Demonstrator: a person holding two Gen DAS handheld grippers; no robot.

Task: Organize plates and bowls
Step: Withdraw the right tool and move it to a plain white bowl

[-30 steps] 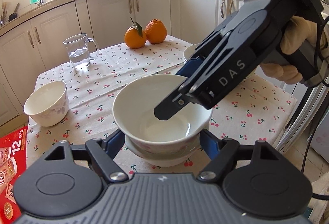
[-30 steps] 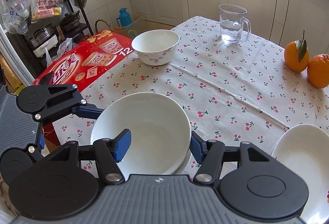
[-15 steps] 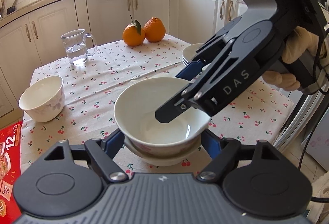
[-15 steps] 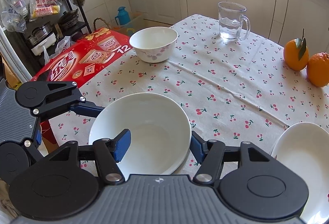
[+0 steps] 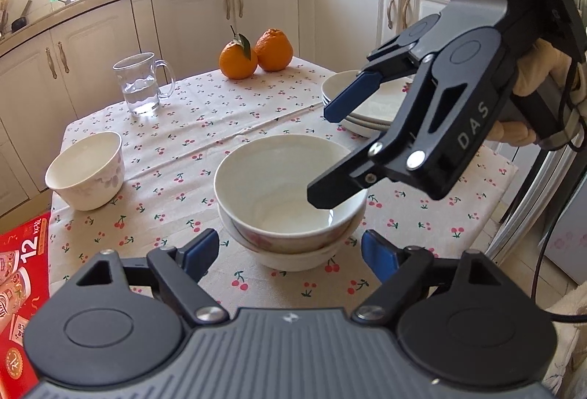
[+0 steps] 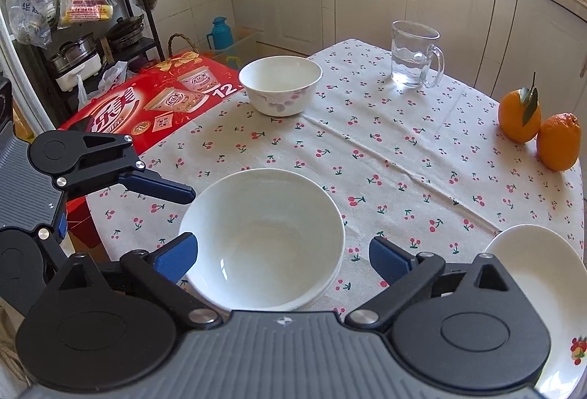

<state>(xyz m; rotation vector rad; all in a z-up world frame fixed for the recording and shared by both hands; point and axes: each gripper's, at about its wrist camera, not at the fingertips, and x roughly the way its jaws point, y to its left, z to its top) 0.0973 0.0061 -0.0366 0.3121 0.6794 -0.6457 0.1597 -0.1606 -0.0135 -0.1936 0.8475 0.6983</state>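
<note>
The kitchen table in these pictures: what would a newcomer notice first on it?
Probably the two stacked white bowls at the near edge of the cherry-print tablecloth, with the right hand-held gripper above them, its jaws opening and free of the rim. Then the two oranges at the far edge.

White nested bowls [image 5: 290, 193] with pink floral sides; white lone bowl [image 6: 280, 83] with purple flowers. Cream tablecloth [image 6: 385, 157] dotted with red cherries; two oranges [image 6: 539, 127]; red box [image 6: 146, 102].
</note>
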